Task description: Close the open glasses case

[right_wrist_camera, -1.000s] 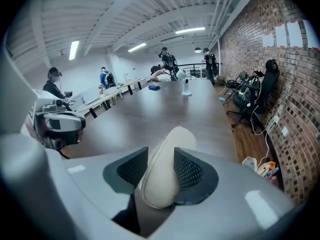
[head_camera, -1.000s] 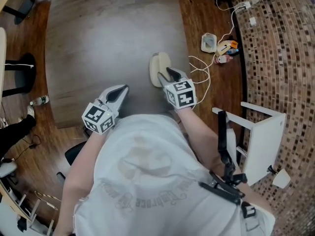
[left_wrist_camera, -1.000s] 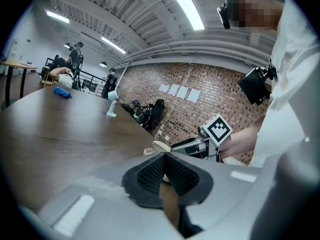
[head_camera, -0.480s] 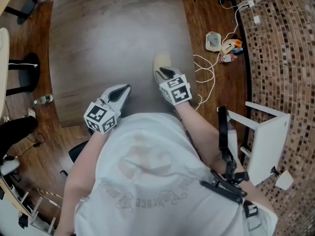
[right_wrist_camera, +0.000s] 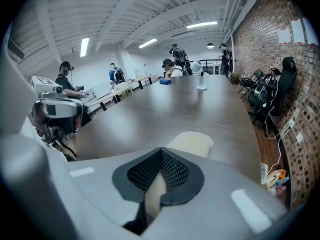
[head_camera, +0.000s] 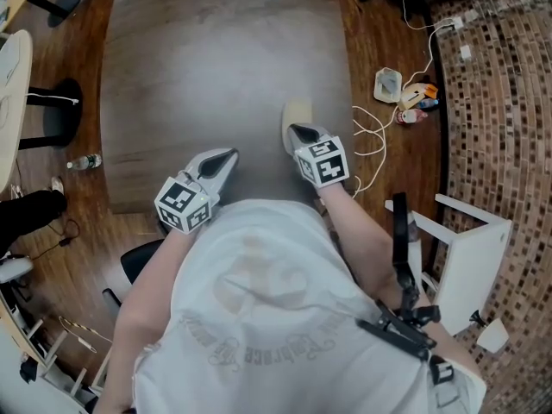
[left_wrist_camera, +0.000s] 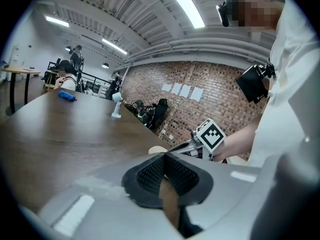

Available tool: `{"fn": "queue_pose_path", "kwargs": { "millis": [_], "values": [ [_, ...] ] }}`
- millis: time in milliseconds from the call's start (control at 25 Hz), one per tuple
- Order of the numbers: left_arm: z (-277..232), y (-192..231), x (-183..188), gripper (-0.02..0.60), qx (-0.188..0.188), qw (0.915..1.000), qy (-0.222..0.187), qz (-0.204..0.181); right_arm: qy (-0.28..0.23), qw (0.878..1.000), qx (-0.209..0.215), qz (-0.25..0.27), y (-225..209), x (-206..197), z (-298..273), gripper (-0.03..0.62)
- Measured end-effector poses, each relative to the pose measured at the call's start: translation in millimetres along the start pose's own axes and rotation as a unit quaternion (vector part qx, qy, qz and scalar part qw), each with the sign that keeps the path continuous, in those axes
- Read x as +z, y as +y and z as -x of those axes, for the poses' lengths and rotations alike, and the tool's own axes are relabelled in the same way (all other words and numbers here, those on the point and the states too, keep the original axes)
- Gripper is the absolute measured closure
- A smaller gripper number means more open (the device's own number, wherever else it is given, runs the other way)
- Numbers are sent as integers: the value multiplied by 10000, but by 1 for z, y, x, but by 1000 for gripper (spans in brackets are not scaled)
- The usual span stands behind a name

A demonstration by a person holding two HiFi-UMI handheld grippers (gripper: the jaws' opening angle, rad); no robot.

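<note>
**A:** What is the right hand-held gripper (right_wrist_camera: 161,150) doing?

**B:** Its jaws have just been closing, and the tips meet with nothing caught between them. It tilts down toward the desk (head_camera: 216,67), with its marker cube turned up to the head view.

**A:** And the glasses case (right_wrist_camera: 192,143)?

**B:** It is cream-coloured and rounded. It lies on the dark wooden desk just beyond those tips, near the desk's right edge in the head view. From above, the tips overlap its near end, but I cannot tell whether they press on it. The case shows as one rounded shape, and I cannot tell whether the lid is fully down.

**A:** The left hand-held gripper (left_wrist_camera: 164,155)?

**B:** It is closed as well. The pads meet at the tips, only brown desk shows through the gap behind them, and it holds nothing. It sits over the desk's near edge, to the left of the case and well apart from it.

**A:** What else is on the desk?

**B:** At the far end a small white stand (right_wrist_camera: 201,82) is upright, with a blue object (right_wrist_camera: 166,81) to its left.

**A:** And around it?

**B:** White cables (head_camera: 369,136) lie on the wooden floor (head_camera: 379,50) just right of the desk. A brick wall (right_wrist_camera: 265,59) runs along that side. A water bottle (head_camera: 86,160) lies on the floor to the left.
</note>
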State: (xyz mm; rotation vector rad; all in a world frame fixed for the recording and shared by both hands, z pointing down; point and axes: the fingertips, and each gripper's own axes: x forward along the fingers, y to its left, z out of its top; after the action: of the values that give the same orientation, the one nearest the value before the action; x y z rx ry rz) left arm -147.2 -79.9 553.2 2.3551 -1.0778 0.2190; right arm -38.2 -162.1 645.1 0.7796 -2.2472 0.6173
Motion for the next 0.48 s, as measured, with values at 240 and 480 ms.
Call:
{"fn": "queue_pose_path", "kwargs": {
  "millis": [240, 480],
  "values": [
    [-8, -8, 0, 575, 38, 10000, 26, -67, 14, 9994, 217, 281, 1, -2, -5, 586],
    [-22, -21, 3, 575, 66, 9999, -1, -141, 344, 9970, 467, 515, 5, -4, -14, 586]
  ]
}}
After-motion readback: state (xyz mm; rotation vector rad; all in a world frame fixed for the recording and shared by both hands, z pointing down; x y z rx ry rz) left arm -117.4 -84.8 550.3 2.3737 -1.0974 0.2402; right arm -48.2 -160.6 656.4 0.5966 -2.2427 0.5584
